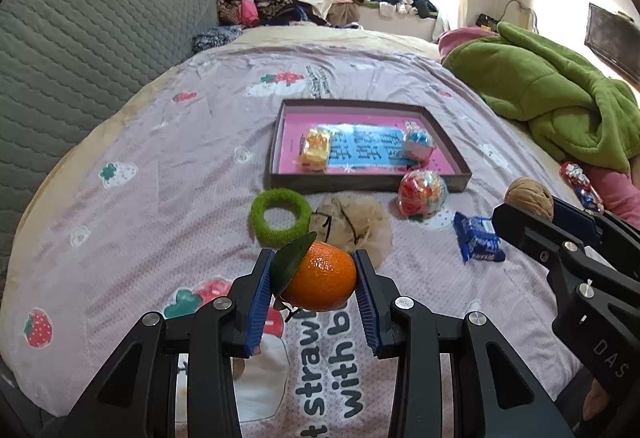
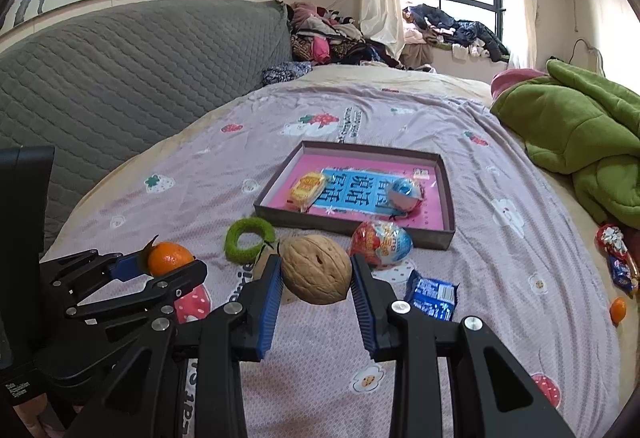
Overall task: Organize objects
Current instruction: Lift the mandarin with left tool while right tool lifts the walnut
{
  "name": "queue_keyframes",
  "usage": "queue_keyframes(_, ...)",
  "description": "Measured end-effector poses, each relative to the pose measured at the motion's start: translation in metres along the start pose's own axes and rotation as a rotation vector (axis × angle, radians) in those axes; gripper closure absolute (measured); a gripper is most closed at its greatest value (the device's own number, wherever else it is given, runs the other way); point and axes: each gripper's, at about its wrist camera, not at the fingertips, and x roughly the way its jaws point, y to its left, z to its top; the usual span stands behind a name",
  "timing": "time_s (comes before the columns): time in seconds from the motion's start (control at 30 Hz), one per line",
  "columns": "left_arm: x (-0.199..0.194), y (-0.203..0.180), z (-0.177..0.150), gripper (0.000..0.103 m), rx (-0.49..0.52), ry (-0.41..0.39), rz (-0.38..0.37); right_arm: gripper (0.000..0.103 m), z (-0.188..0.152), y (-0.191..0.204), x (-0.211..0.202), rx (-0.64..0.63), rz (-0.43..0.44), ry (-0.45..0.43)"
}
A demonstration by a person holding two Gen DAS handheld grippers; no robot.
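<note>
My left gripper (image 1: pixel 316 270) is shut on an orange tangerine (image 1: pixel 325 277) with a green leaf, held above the bed sheet; it also shows in the right wrist view (image 2: pixel 170 258). My right gripper (image 2: pixel 316 274) is shut on a tan walnut (image 2: pixel 316 269), which also shows in the left wrist view (image 1: pixel 529 197). Ahead lies a shallow box (image 1: pixel 362 185) with a pink and blue bottom, holding a yellow wrapped snack (image 1: pixel 316 149) and a blue-pink foil egg (image 1: pixel 417 144). A red foil egg (image 1: pixel 421 193), a green fuzzy ring (image 1: pixel 281 217) and a blue snack packet (image 1: pixel 478 241) lie in front of it.
A beige mesh scrunchie (image 1: pixel 352 226) lies beside the ring. A green blanket (image 1: pixel 560 89) is heaped at the right, with a red-blue wrapped candy (image 2: pixel 618 256) and a small tangerine (image 2: pixel 618 309) near it. A grey quilted headboard (image 1: pixel 80 49) stands at the left.
</note>
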Motion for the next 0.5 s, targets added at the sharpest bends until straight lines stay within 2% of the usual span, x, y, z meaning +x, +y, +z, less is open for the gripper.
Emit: queue_keyframes(0.5, -0.009, 0.002, 0.036, 0.063, -0.004, -0.043, -0.015, 0.069, 0.027, -0.009, -0.008, -0.002, -0.038, -0.046)
